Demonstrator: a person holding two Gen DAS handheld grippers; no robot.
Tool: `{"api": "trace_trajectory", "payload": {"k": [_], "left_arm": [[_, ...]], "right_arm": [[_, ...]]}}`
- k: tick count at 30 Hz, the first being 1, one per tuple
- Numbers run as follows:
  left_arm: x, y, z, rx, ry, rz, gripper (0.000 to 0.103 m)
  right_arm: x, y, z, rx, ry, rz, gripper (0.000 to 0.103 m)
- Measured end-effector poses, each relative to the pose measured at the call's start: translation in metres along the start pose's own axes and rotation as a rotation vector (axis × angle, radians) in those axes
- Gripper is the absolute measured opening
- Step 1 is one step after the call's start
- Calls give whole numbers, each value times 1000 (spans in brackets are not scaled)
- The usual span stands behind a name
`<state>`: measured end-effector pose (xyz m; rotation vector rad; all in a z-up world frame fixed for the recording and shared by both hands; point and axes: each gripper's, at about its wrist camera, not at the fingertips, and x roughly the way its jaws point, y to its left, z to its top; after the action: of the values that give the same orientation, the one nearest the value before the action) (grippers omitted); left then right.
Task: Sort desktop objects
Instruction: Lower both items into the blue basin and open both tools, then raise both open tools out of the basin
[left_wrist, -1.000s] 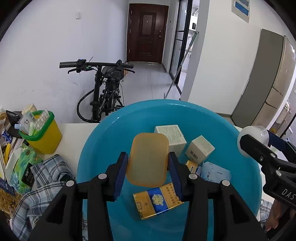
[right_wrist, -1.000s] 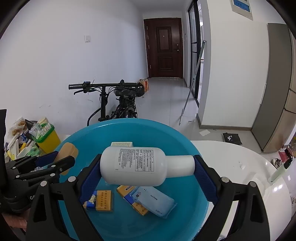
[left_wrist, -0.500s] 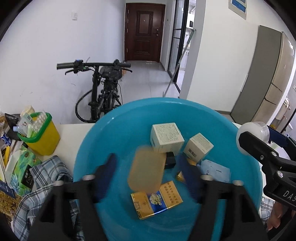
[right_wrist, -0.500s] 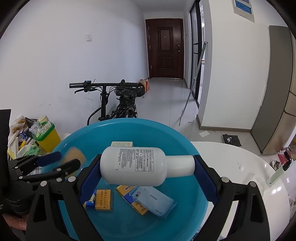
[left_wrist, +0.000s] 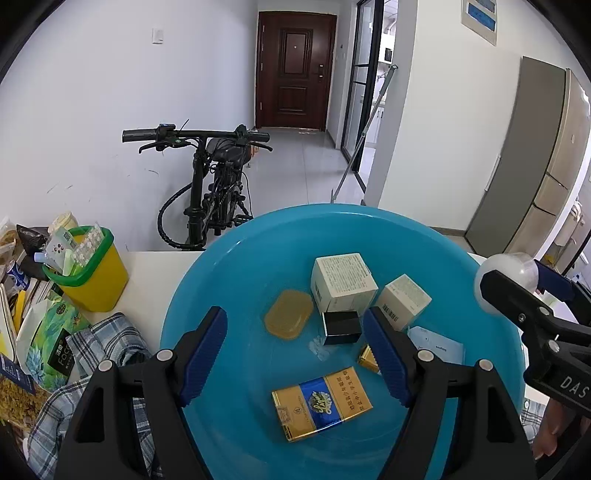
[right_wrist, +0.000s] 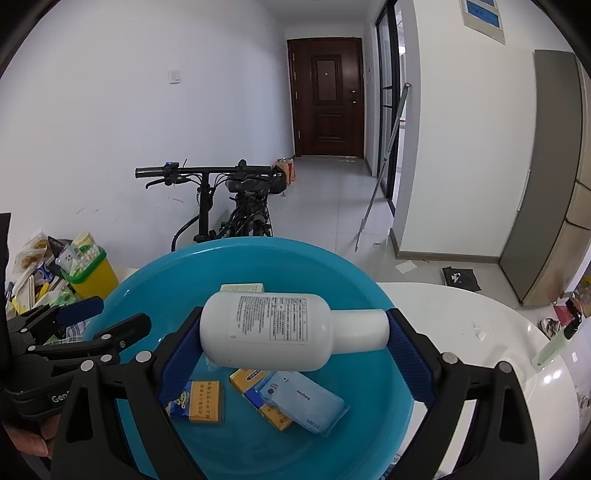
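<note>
A blue basin (left_wrist: 258, 236) (right_wrist: 258, 247) sits on the table below both grippers. My left gripper (left_wrist: 294, 314) (right_wrist: 110, 317) hangs open over it with nothing between its fingers. An amber soap-like bar (left_wrist: 289, 319) lies on the basin floor beside two white boxes (left_wrist: 343, 286), a small black box (left_wrist: 341, 328), a gold and blue cigarette pack (left_wrist: 321, 398) and a light blue packet (right_wrist: 306, 400). My right gripper (right_wrist: 294, 325) is shut on a white bottle (right_wrist: 273, 332), held sideways above the basin. The bottle's end (left_wrist: 506, 273) shows at the right of the left wrist view.
A yellow bin with a green rim (left_wrist: 88, 273) stands left of the basin, stuffed with packets. A plaid cloth (left_wrist: 107, 339) and snack bags lie at the near left. The white table (right_wrist: 480, 332) extends to the right. A bicycle (left_wrist: 210, 192) leans against the far wall.
My left gripper opened and let go of the amber bar, which fell to the basin floor. The right gripper kept still with the bottle in it.
</note>
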<state>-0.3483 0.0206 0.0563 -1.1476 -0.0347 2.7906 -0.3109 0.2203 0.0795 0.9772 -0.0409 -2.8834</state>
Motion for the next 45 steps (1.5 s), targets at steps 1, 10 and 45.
{"api": "trace_trajectory", "payload": {"k": [1,10,45], "left_arm": [[0,0,0,0,0,1,78],[-2,1,1,-1,-2,5,78],[-14,-13,-2,76,-109,169,103]], "right_arm": [[1,-1,0,2,9,2,92],[0,3,0,-15,4,5,101],[-23,-21,10,43,-71,-39,102]]}}
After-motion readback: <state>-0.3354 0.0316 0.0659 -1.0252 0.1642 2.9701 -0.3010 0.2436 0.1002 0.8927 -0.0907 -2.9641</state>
